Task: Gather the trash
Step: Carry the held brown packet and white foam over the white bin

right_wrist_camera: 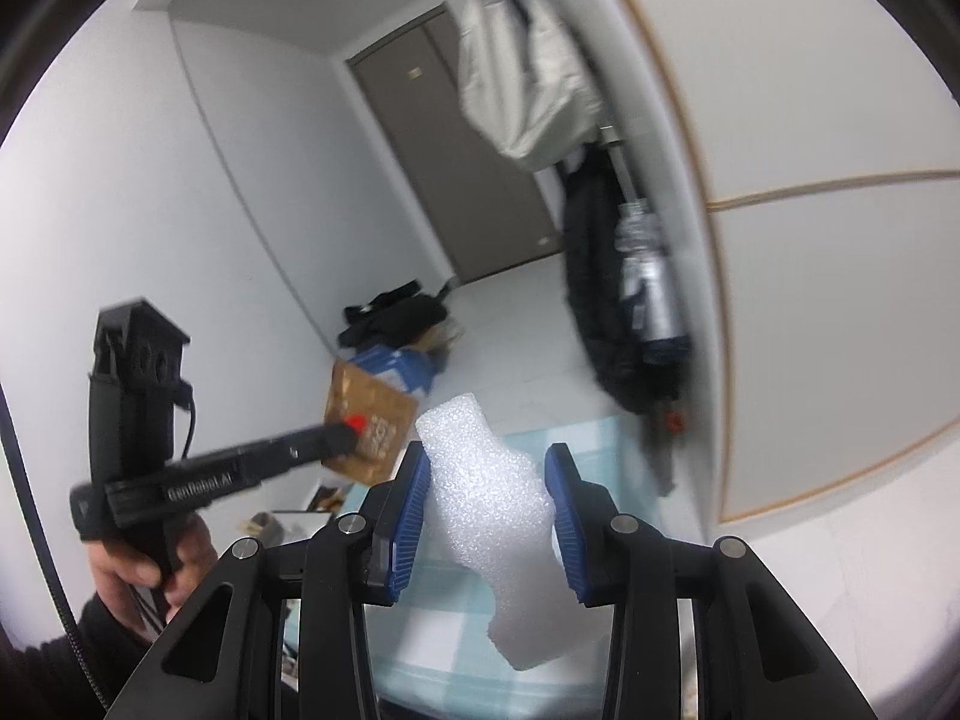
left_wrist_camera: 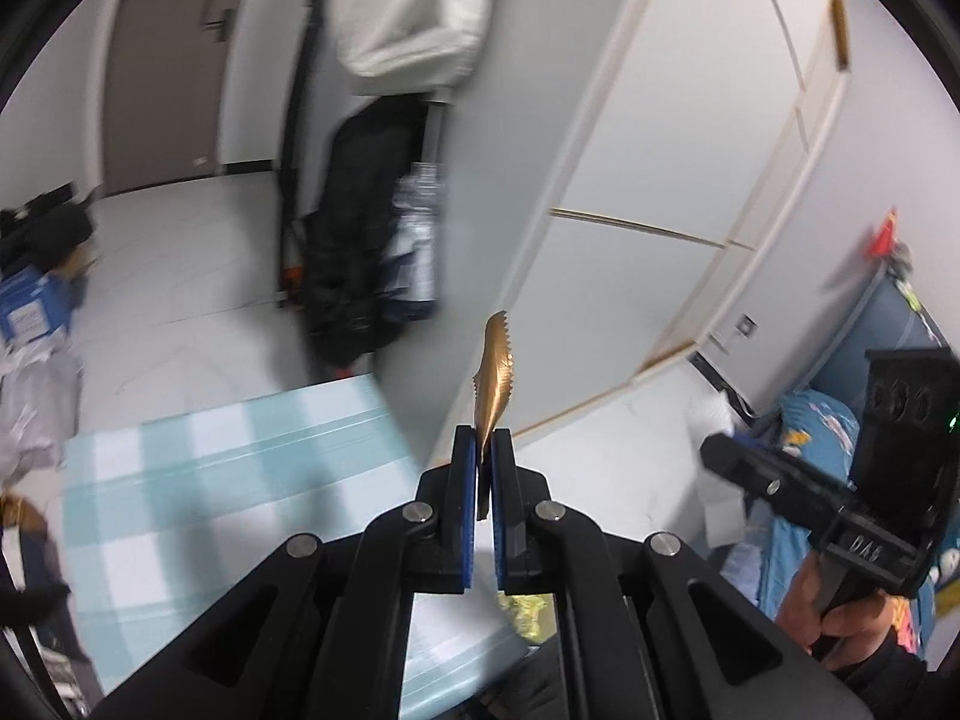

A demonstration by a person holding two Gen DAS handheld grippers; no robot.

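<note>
Left gripper [left_wrist_camera: 485,480]: pinched tight on gold wrapper [left_wrist_camera: 495,372] — don't slacken.
Right gripper [right_wrist_camera: 489,516]: part-open, squeezing foam [right_wrist_camera: 492,498] — keep it level.
Next: find a bin; none visible.

Both black grippers — left gripper [left_wrist_camera: 485,450], right gripper [right_wrist_camera: 489,474] — wear ribbed blue pads [right_wrist_camera: 411,516], silver pivot screws, a black sleeve [right_wrist_camera: 36,660].
</note>
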